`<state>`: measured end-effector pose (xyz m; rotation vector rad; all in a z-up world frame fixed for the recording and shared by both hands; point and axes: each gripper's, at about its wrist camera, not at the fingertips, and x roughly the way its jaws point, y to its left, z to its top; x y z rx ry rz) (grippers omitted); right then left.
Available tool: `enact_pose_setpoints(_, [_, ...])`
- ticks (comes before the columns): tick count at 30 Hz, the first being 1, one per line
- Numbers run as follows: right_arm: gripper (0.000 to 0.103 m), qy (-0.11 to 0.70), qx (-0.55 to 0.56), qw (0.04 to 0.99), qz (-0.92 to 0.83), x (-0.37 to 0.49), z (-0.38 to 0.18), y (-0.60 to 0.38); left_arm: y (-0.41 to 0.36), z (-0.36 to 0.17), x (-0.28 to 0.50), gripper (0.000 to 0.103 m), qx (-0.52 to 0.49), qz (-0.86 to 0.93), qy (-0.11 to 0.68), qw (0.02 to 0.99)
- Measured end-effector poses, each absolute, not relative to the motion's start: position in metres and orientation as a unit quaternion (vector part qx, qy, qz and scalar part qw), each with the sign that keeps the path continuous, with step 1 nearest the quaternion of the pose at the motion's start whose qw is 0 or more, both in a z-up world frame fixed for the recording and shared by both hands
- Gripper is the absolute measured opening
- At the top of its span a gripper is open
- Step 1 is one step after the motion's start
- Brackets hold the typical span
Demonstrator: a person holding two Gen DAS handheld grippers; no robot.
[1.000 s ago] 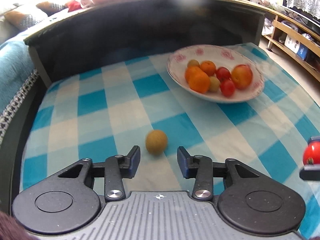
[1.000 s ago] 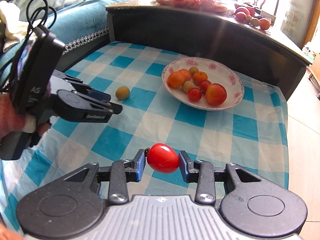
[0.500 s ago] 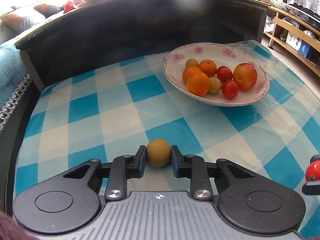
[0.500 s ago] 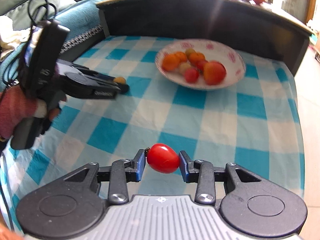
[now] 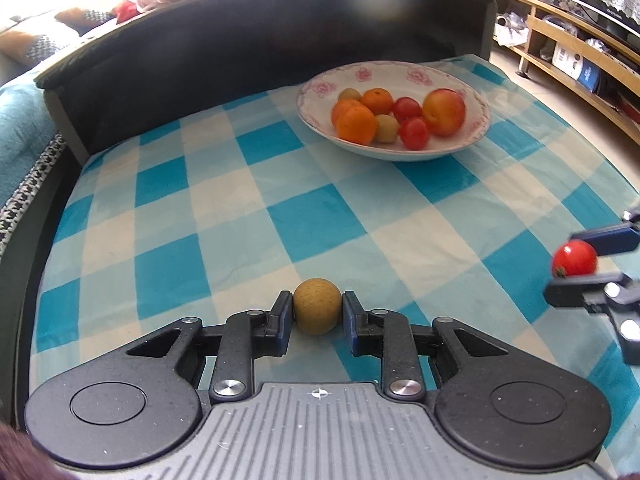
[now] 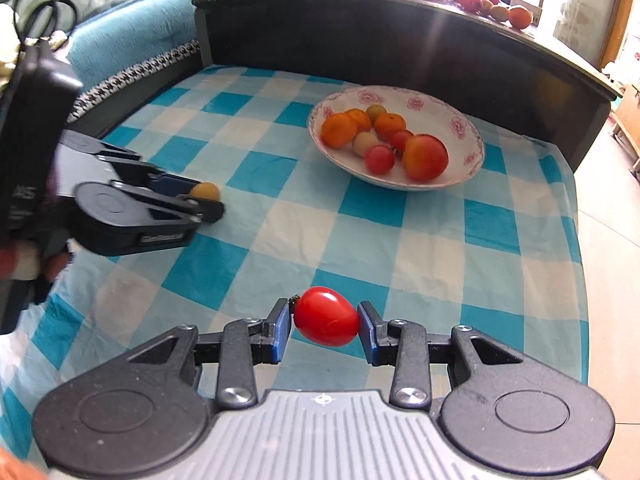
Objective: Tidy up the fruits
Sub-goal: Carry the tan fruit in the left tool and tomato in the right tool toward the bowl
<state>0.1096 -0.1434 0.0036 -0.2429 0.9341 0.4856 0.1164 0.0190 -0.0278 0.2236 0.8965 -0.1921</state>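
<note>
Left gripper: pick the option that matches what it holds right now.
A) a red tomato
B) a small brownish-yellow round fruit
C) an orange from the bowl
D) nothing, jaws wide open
B: the left gripper is shut on the small brownish-yellow round fruit, its pads pressing both sides; the red tomato sits in the right gripper.

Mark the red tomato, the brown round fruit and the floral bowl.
red tomato (image 6: 327,317), right wrist view, middle of its skin.
brown round fruit (image 5: 317,306), left wrist view, centre of its front.
floral bowl (image 5: 404,73), left wrist view, far inner rim.
</note>
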Motion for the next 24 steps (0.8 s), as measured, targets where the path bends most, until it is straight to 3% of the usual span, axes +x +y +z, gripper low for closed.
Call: enact_pose_setpoints(24, [0.038, 0.44, -0.13, 0.861, 0.218, 0.121, 0.001, -0.13, 0.003, -0.015, 0.107, 0.033, 0.115, -0.108, 0.415, 0.896])
